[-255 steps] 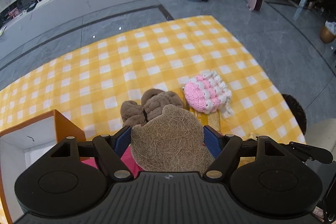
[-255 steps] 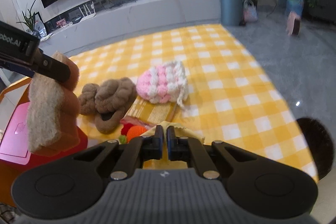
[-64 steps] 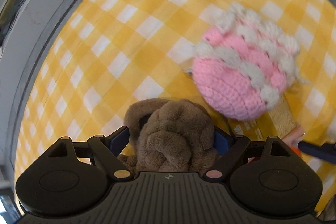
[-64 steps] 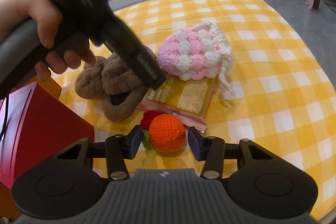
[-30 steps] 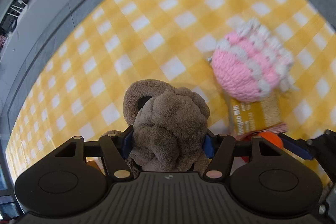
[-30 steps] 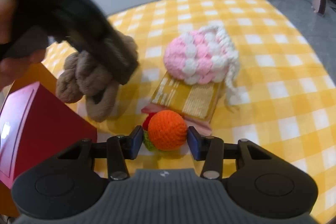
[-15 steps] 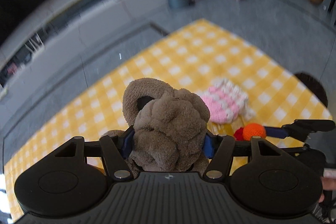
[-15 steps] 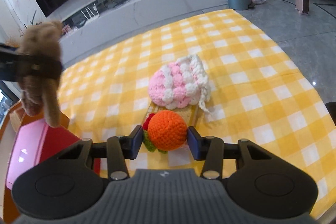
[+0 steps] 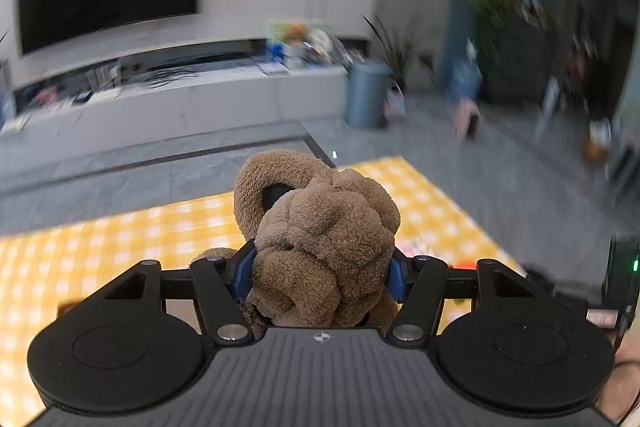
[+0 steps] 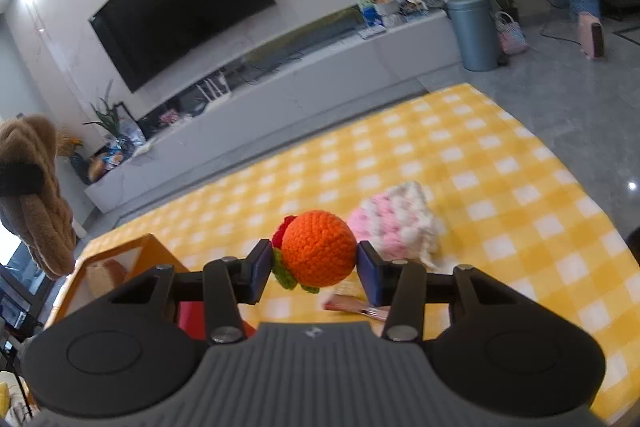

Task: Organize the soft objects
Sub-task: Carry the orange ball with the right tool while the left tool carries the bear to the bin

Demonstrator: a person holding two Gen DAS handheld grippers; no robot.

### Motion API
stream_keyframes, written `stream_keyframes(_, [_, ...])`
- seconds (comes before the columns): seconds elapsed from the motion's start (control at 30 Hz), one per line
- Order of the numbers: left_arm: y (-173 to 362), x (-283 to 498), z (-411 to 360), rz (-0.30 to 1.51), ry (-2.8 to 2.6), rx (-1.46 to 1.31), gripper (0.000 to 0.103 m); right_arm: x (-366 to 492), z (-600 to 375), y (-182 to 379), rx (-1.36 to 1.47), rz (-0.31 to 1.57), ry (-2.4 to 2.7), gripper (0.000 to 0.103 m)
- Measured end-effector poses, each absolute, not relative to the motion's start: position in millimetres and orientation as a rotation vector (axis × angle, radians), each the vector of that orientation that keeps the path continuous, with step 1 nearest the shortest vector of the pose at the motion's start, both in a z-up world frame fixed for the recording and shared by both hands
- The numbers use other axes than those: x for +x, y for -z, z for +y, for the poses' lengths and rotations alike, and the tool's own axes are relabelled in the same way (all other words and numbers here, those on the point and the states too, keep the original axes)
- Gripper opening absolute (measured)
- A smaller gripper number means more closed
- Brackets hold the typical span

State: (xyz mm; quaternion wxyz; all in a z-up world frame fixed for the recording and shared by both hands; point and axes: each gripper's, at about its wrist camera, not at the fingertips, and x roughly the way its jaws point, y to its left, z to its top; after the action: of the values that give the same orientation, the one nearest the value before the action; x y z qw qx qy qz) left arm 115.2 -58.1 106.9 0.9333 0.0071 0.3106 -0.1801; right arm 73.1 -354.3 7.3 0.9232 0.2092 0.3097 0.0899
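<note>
Above the yellow checked cloth (image 10: 500, 163), the left gripper (image 9: 320, 267) clamps the brown plush knot (image 9: 324, 231) and the right gripper (image 10: 316, 263) the orange crochet ball (image 10: 318, 247), both mid-carry; next, each probably needs lowering into the orange box (image 10: 120, 251).

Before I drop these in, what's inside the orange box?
In the orange box one tan soft object shows. The right gripper, holding the crochet orange, hides the rest.
</note>
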Motion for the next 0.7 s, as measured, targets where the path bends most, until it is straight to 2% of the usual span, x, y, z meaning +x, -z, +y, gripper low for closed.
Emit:
stream_keyframes(0.33, [-84.5, 103.3, 47.0, 0.631, 0.233, -0.226, 0.071, 60.6, -295.8, -42.4, 0.376, 0.567, -0.346, 0.046])
stream_keyframes(0.47, [-67.5, 104.3, 95.2, 0.628, 0.167, -0.405, 0.071, 54.5, -260.6, -56.8, 0.345, 0.545, -0.417, 0.046])
stream_keyframes(0.7, [-49.8, 99.7, 146.7, 0.616, 0.111, -0.472, 0.071, 51.2, -176.1, -75.0, 0.291, 0.527, -0.432, 0.046])
